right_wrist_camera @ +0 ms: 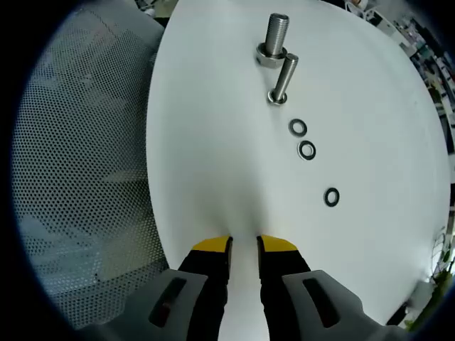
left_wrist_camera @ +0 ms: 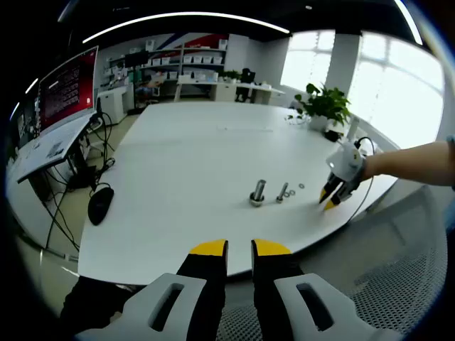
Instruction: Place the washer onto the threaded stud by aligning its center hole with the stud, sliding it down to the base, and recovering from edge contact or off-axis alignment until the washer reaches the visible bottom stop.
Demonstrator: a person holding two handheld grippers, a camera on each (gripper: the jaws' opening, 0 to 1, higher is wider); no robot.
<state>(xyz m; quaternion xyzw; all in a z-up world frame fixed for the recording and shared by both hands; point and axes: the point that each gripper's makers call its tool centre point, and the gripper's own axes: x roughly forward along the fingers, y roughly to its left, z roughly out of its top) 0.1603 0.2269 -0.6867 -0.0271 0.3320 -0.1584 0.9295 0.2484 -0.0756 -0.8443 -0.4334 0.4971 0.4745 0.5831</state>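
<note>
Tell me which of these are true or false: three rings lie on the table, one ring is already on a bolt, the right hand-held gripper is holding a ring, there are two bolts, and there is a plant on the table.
1. Three washers lie flat on the white table. True.
2. One washer already sits on a threaded stud. False: all three lie loose on the table, apart from both studs.
3. The right hand-held gripper holds a washer. False: nothing is between its yellow tips.
4. Two studs stand upright, the second stud close beside the first. True.
5. A potted plant stands at the far side of the table. True.
</note>
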